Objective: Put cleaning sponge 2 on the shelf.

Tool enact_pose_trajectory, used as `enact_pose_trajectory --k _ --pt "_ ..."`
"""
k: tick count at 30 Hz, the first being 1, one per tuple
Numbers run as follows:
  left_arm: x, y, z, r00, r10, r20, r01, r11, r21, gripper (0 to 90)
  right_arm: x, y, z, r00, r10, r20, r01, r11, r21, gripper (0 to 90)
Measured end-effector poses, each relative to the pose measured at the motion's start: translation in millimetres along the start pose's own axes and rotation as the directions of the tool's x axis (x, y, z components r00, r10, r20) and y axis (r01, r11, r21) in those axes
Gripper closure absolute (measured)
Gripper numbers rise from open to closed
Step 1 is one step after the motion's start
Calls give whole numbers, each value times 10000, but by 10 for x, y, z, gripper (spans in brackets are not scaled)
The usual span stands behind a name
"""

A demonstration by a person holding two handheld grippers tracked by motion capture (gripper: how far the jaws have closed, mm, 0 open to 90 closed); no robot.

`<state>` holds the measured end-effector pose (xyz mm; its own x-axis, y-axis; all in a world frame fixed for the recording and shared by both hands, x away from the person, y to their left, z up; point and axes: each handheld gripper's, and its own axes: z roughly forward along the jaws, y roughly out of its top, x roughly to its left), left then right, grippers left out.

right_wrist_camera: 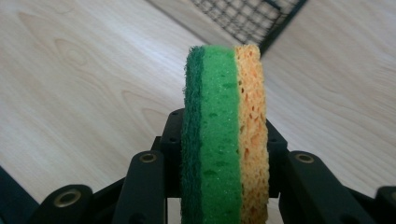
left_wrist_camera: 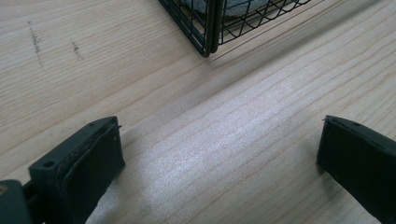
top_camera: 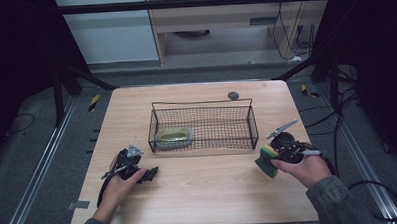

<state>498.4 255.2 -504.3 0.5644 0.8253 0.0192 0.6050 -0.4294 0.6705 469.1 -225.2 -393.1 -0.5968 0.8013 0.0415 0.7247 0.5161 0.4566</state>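
The right gripper (top_camera: 270, 161) holds a green and yellow sponge (right_wrist_camera: 226, 135) on edge, its jaws clamped on the sponge's two flat faces. It sits just off the front right corner of the wire basket (top_camera: 203, 127), above the wooden table (top_camera: 209, 191). The left gripper (top_camera: 149, 173) rests in front of the basket's front left corner, jaws spread wide with bare wood between them. Inside the basket, at its left end, lies a pale greenish item (top_camera: 174, 136), perhaps a dish or another sponge. A small dark round object (top_camera: 233, 95) lies just behind the basket's back rim.
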Motion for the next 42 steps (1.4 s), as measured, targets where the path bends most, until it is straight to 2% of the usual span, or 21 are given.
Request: enact_pose_trajectory --k 5,9,12,18,27,34,37,39,42 --pt "0 -1 -1 10000 5 -3 -5 10000 0 0 -202 4 -119 9995 230 206 -224 9993 -304 639" --pt "0 1 -1 10000 -15 -5 15 10000 15 0 -338 57 -215 9987 245 447 -219 9981 -573 639" --pt "-1 0 -1 10000 -24 -8 24 10000 10 0 -464 153 -344 9973 312 664 -248 9951 -958 639" --pt "-2 -12 -2 10000 -33 -10 33 10000 -68 0 -621 371 -509 9947 228 1006 -108 9929 -1182 641" --pt "-8 -31 5 10000 -59 -60 57 9995 -302 0 -757 748 -649 9875 -208 1564 433 9889 -1419 644" --pt "-23 -39 28 9996 -219 -153 209 9981 -581 0 -812 991 -674 9856 -310 1662 595 9838 -1693 644" --pt "-21 -38 28 9997 -185 -152 176 9982 -582 0 -807 1098 -690 9819 -497 1829 807 9828 -1664 644" --pt "-16 -34 30 9998 -142 -123 134 9983 -568 0 -800 1159 -718 9798 -620 1901 973 9784 -1822 644" --pt "-12 -33 31 9999 -113 -112 107 9983 -567 0 -806 1256 -751 9815 -591 1820 969 9737 -2064 645"
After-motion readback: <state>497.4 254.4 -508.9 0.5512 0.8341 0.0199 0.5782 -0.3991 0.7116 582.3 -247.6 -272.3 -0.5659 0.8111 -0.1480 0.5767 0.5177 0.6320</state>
